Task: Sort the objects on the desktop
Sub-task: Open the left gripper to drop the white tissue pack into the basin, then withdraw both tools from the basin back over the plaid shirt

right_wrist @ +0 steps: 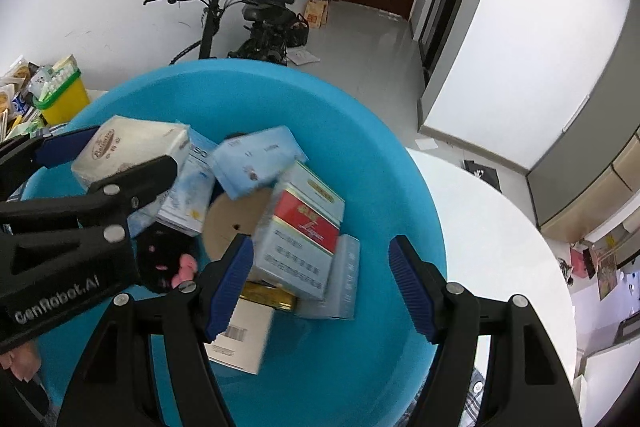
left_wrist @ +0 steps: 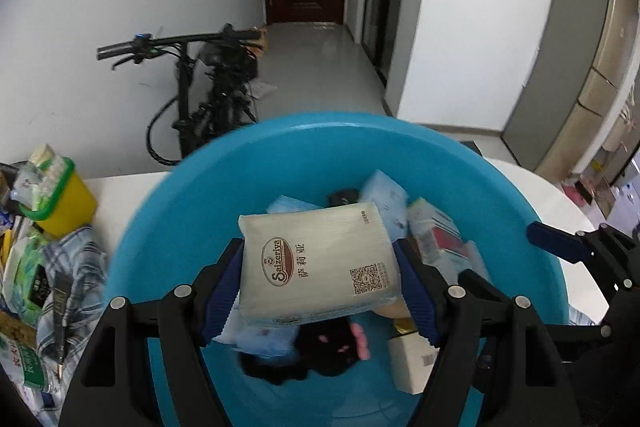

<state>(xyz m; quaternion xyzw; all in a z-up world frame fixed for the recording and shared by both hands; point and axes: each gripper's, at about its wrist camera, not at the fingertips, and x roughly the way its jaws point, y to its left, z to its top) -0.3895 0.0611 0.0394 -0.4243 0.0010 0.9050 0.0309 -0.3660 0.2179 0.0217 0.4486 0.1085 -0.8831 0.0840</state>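
- Left gripper (left_wrist: 320, 283) clamps a Saizeriya napkin pack (left_wrist: 320, 267) across its short width, blue pads on both side edges; pack hangs over the blue basin (left_wrist: 168, 227), above the pile inside.
- Pack looks light, soft, film-wrapped, so likely slippery and squashy; the mid-side pinch suits it, firm squeeze not needed.
- Long axis runs away from the camera, printed face up, far end tipped slightly up and right.
- Right gripper (right_wrist: 320, 283) is open, nothing between the jaws; it hovers over the basin near a red-and-white tea box (right_wrist: 300, 231).
- Basin sits on a white table (right_wrist: 500, 227); yellow bin (left_wrist: 68, 203) at left.
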